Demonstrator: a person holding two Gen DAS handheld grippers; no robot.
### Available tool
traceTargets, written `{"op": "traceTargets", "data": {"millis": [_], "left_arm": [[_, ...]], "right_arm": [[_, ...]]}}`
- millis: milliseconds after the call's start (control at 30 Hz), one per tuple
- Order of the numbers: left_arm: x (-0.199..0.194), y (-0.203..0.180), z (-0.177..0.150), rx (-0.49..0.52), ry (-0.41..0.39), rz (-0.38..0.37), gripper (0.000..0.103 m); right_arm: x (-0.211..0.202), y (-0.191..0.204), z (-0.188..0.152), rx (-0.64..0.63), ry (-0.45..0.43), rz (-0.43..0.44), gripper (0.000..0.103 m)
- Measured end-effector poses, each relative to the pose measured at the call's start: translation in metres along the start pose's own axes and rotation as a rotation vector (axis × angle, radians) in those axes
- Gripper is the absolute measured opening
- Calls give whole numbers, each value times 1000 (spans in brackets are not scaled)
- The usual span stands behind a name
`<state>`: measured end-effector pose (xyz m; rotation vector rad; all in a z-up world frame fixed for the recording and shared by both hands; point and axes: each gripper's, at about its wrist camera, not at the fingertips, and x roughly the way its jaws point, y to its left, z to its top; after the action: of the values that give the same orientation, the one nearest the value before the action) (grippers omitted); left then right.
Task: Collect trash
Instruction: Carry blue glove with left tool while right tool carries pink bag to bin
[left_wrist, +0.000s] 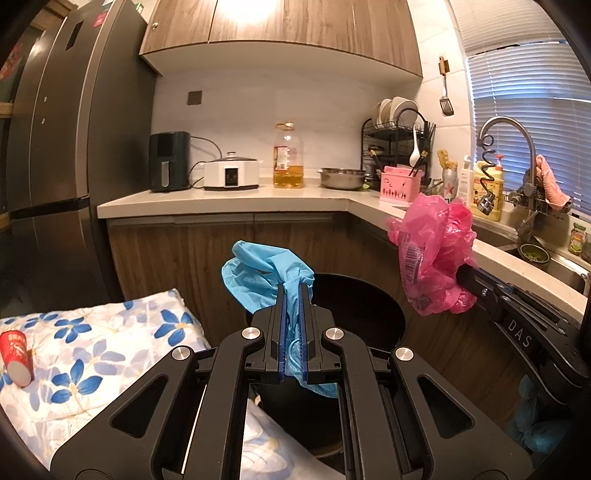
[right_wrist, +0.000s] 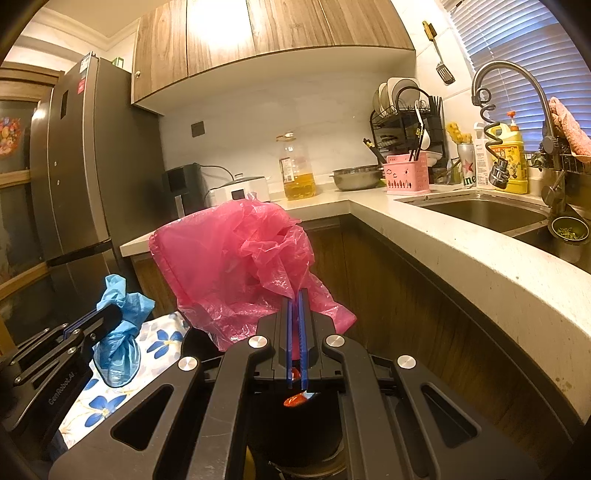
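Note:
My left gripper is shut on a crumpled blue glove and holds it above the open black trash bin. My right gripper is shut on a crumpled pink plastic bag, also held over the bin, whose dark inside shows below the fingers. In the left wrist view the pink bag hangs at the right, over the bin's right rim. In the right wrist view the blue glove hangs at the left. A red paper cup lies on its side on the floral cloth.
A white cloth with blue flowers covers a surface left of the bin. The L-shaped counter carries appliances, an oil bottle, a pink basket and a sink. A tall fridge stands at the left.

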<state>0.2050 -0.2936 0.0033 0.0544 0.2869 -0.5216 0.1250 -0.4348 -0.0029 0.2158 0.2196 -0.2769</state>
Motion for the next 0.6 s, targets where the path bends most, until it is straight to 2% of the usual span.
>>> {"op": "traceTargets", "data": {"millis": [500, 600], "left_arm": [[24, -2, 6, -2, -4, -15, 5], [33, -3, 9, -12, -3, -39, 5]], "right_arm": [[15, -2, 7, 4, -5, 2, 4], [21, -1, 9, 6, -6, 6, 4]]}}
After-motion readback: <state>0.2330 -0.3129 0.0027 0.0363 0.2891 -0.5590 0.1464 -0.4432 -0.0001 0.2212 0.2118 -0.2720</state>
